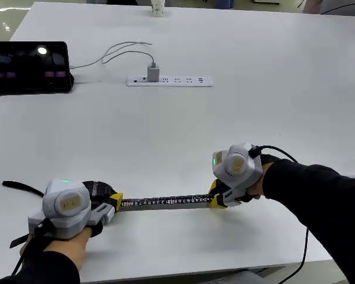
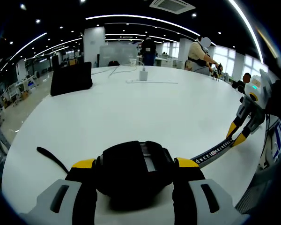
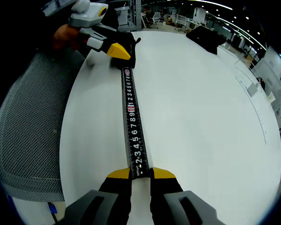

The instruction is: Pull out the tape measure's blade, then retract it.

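A black tape measure case [image 2: 136, 166] sits between the yellow-tipped jaws of my left gripper [image 1: 109, 201], which is shut on it at the table's front left. Its dark numbered blade [image 1: 165, 202] runs flat along the white table to my right gripper [image 1: 216, 200], whose jaws are shut on the blade's end [image 3: 138, 171]. In the right gripper view the blade [image 3: 131, 112] stretches away to the case [image 3: 126, 47] held by the left gripper [image 3: 112, 47]. In the left gripper view the blade [image 2: 213, 152] reaches the right gripper [image 2: 239, 133]. A black wrist strap [image 1: 21, 187] trails left of the case.
A white power strip [image 1: 170, 81] with a plugged charger and cable lies at mid table. A dark tablet [image 1: 28, 67] stands at the far left. A small white object [image 1: 158, 7] sits at the far edge. People stand beyond the table [image 2: 131, 112] in the left gripper view.
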Action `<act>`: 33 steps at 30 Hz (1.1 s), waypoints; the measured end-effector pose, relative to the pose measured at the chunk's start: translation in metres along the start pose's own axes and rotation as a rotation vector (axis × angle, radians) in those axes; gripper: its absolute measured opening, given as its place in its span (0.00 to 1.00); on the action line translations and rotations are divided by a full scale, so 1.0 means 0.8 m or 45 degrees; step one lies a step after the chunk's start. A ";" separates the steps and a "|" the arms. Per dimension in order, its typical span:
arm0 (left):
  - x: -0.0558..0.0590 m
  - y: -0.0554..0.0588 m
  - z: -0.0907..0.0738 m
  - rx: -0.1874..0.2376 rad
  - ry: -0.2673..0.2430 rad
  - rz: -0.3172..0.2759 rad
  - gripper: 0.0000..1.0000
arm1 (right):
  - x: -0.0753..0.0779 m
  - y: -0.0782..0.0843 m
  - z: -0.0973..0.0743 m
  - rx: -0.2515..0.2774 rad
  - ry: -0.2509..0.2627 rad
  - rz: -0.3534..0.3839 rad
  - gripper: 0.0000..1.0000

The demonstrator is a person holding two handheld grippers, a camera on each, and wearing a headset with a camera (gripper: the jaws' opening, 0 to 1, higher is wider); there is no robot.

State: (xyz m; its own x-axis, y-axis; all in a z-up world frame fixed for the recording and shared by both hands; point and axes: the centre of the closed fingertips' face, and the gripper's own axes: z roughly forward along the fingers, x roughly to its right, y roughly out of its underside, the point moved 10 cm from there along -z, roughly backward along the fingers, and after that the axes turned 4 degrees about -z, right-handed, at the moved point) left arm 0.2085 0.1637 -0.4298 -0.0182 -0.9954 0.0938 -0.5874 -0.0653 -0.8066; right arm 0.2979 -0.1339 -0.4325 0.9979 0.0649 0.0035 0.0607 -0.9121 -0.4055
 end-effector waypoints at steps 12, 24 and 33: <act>-0.002 0.000 0.000 -0.009 0.007 0.001 0.60 | 0.000 -0.006 0.002 -0.008 0.003 0.001 0.11; -0.002 -0.001 0.000 -0.017 0.010 0.003 0.60 | 0.000 -0.014 0.006 0.015 0.007 0.016 0.11; -0.002 -0.002 0.000 -0.018 0.012 0.002 0.60 | 0.001 -0.018 0.008 0.018 0.005 0.017 0.11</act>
State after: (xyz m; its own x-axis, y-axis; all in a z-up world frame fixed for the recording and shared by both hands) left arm 0.2094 0.1655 -0.4291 -0.0268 -0.9949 0.0977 -0.5985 -0.0623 -0.7987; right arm 0.2974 -0.1183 -0.4322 0.9987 0.0508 0.0018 0.0469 -0.9069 -0.4187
